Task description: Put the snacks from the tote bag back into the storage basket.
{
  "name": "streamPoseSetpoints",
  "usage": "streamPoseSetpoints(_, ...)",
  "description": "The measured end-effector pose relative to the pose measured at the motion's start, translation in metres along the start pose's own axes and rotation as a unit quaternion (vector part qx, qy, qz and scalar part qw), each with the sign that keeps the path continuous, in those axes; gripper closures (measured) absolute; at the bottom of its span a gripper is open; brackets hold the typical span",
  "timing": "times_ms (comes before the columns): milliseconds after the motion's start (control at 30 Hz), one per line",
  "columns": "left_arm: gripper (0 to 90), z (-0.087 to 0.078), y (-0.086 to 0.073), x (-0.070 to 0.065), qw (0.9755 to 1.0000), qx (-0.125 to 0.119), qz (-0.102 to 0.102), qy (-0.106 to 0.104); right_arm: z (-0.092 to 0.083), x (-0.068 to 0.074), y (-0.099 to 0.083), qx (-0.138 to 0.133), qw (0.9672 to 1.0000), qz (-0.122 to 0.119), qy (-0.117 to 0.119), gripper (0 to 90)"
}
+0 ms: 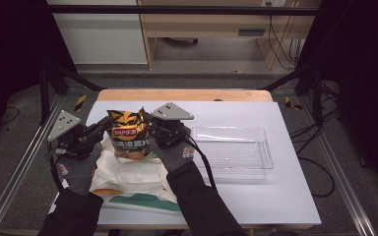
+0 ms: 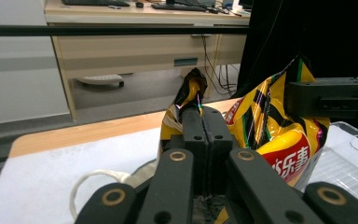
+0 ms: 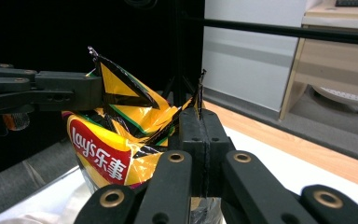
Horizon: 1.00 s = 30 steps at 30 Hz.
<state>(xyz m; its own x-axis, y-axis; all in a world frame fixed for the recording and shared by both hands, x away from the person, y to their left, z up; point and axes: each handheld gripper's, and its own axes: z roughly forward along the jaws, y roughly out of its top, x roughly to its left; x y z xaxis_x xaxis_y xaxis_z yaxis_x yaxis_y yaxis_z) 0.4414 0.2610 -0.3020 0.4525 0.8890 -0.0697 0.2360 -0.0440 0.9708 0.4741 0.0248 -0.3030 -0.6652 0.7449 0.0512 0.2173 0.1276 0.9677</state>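
Item: crisp bag (image 1: 128, 135), upright, hanging between the two grippers above a white cloth bag (image 1: 133, 174). Left gripper (image 2: 204, 122) pinches the bag's top corner between closed jaws; right gripper (image 3: 200, 122) pinches the opposite top corner likewise. Handling: best to lift both hands evenly with the top edge taut, then carry it to the clear tray (image 1: 234, 152) beside the right gripper.

The crisp bag (image 1: 128, 133) I hold is glossy, crinkled foil that catches the light. My left gripper (image 2: 204, 114) and right gripper (image 3: 199, 116) have matt black plastic jaws with brass-coloured rivets. The bin (image 1: 236, 169) is clear, smooth plastic. The cloth bag (image 1: 128, 178) looks soft and woven. The table (image 1: 275, 196) is matt white, edged with pale wood.
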Motion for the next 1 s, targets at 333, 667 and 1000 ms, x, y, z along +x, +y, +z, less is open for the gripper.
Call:
streamPoseSetpoints(333, 89.4, -0.010, 0.026, -0.011, 0.9998, -0.017, 0.009, -0.002, -0.017, 0.002, 0.026, -0.022, 0.9996, -0.015, 0.000, 90.0)
streamPoseSetpoints(667, 89.4, -0.005, 0.037, -0.026, 0.9996, -0.022, 0.011, -0.014, -0.035, -0.008, 0.039, -0.026, 0.9994, -0.022, -0.006, 90.0)
streamPoseSetpoints(1000, 89.4, 0.003, 0.045, -0.040, 0.9994, -0.023, 0.012, -0.024, -0.049, -0.020, 0.042, -0.027, 0.9993, -0.021, -0.015, 90.0)
